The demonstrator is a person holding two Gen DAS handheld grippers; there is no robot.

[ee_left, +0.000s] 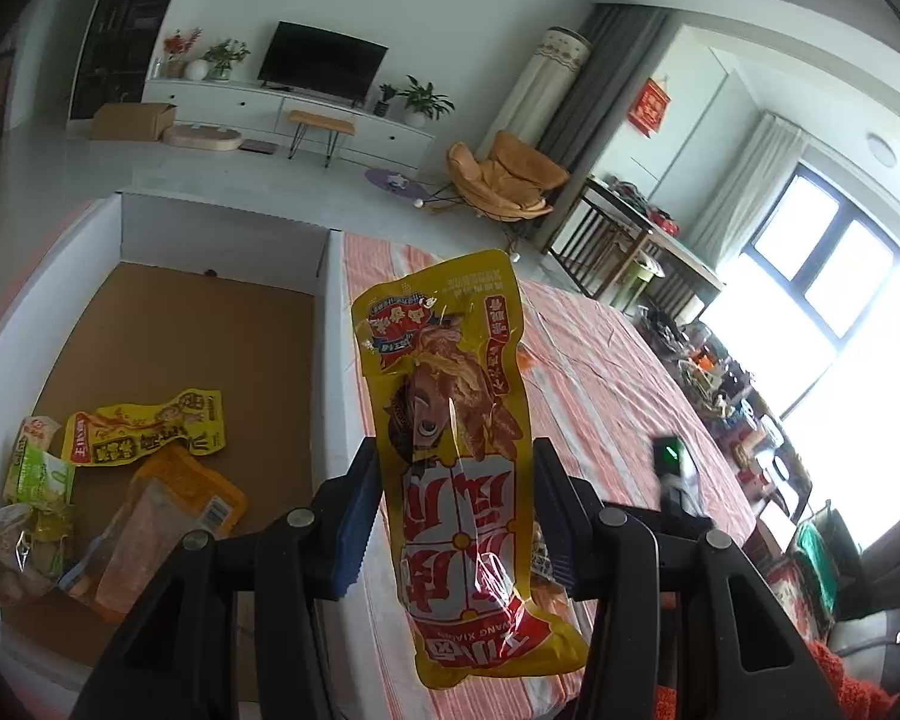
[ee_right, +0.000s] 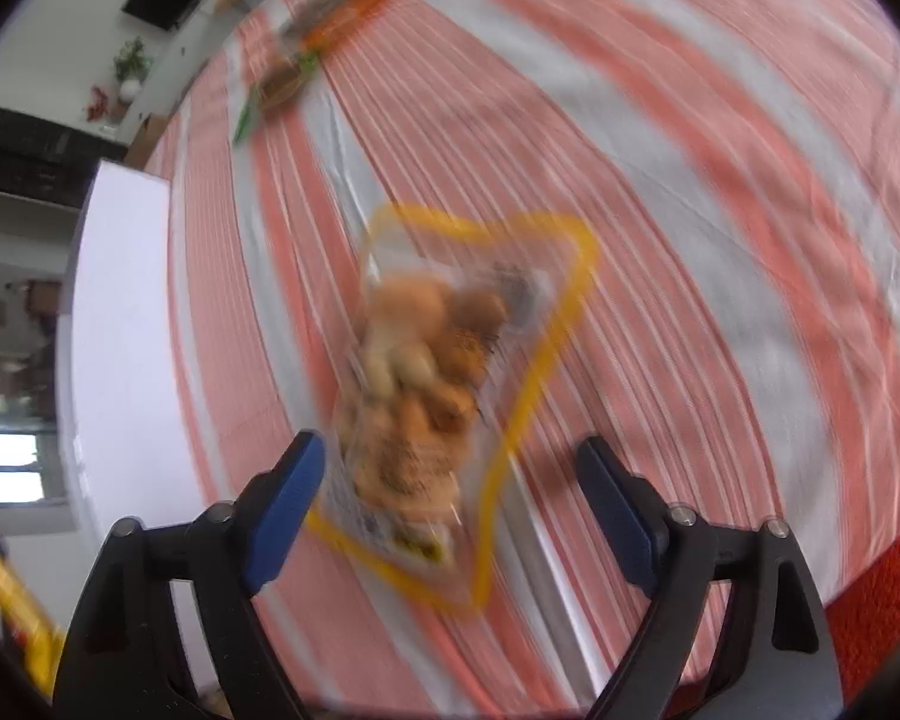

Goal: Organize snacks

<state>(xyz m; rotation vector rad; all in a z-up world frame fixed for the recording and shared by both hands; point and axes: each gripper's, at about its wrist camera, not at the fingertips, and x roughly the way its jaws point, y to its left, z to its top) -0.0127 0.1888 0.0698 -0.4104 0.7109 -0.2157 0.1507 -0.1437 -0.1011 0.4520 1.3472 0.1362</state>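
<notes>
My left gripper [ee_left: 453,516] is shut on a yellow and red snack packet [ee_left: 456,438] and holds it upright above the striped tablecloth [ee_left: 600,372], just right of the white cardboard box [ee_left: 330,360]. The box holds several snack packets [ee_left: 144,432] at its near left. My right gripper [ee_right: 450,498] is open above the tablecloth [ee_right: 690,180]. A clear packet with a yellow border and brown pieces [ee_right: 444,384] lies on the cloth between its fingers; the view is blurred by motion. Another packet with orange and green edges [ee_right: 312,54] lies farther off.
The box's white wall [ee_right: 120,330] stands left of the right gripper. A small black device with a green light [ee_left: 669,456] sits on the cloth to the right of the left gripper. A living room with a TV stand and chair lies beyond the table.
</notes>
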